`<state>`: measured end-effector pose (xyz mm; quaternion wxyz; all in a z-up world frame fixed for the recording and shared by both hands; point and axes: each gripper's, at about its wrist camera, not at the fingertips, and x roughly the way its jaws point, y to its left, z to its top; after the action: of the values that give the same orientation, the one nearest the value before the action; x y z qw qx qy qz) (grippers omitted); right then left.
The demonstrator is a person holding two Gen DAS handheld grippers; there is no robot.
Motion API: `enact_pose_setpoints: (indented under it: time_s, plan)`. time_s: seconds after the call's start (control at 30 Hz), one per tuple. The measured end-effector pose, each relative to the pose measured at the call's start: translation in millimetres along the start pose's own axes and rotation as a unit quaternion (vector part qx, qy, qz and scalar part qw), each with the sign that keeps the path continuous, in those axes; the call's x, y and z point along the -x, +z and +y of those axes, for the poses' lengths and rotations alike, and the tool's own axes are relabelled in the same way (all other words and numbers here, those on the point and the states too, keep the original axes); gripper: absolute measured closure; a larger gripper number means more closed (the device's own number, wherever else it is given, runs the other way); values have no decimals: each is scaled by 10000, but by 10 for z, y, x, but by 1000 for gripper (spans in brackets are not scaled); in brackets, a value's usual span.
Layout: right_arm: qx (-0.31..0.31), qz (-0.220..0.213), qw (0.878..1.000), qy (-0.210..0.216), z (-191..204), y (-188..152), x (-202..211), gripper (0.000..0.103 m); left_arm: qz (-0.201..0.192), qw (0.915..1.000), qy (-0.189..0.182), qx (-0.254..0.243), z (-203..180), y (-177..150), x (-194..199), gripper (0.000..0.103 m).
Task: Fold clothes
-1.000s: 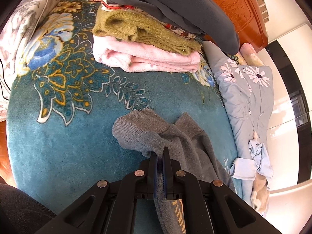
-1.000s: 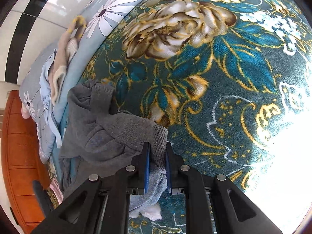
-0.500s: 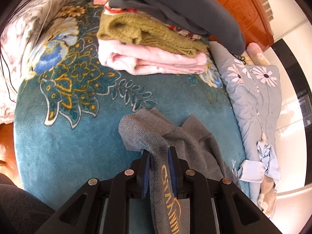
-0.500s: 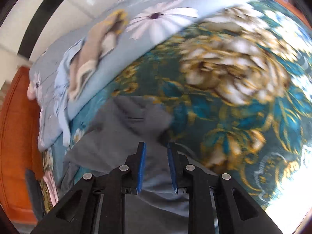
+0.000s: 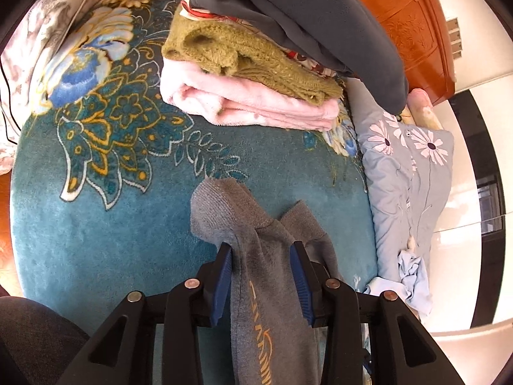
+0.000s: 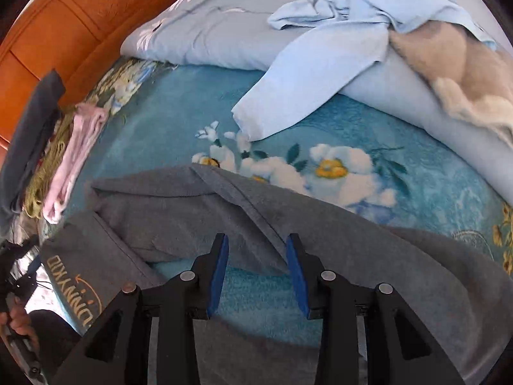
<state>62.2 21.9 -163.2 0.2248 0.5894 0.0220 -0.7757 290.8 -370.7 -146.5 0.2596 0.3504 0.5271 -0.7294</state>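
The grey sweatshirt (image 5: 256, 256) lies rumpled on the teal floral bed blanket (image 5: 112, 224). The left gripper (image 5: 261, 266) has just been opening; its spread jaws straddle a grey fold without pinching it. The right gripper (image 6: 256, 263), also just opening, hangs with jaws apart over the sweatshirt. Folded clothes (image 5: 250, 96) are stacked at twelve o'clock.

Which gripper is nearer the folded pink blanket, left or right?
Left. The left gripper faces the pink blanket across bare bedspread; from the right gripper it lies far off at the view's left edge.
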Motion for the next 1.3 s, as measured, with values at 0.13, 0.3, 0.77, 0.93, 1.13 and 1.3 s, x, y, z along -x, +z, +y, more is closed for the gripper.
enact_pose_setpoints:
  time_s: [0.13, 0.3, 0.77, 0.93, 1.13, 1.3]
  plan:
    - [44, 133, 9997, -210, -26, 35, -190, 65, 404, 9977, 499, -211, -33, 115, -71, 58]
    - [-138, 178, 9997, -92, -174, 79, -251, 65, -45, 9923, 749, -983, -351, 248, 96, 53]
    - [173, 158, 9993, -279, -105, 48, -196, 65, 1850, 9805, 548, -371, -1121, 198, -1508, 53]
    - [350, 191, 9984, -411, -104, -8, -184, 71, 1945, 9754, 1014, -234, -1073, 202, -1706, 75]
    - [472, 305, 9965, -626, -152, -36, -198, 99, 1846, 9760, 1037, -504, -1087, 187, -1670, 94]
    - [463, 47, 9964, -713, -222, 63, -18, 102, 1550, 9829, -100, -990, -1560, 311, -1389, 94]
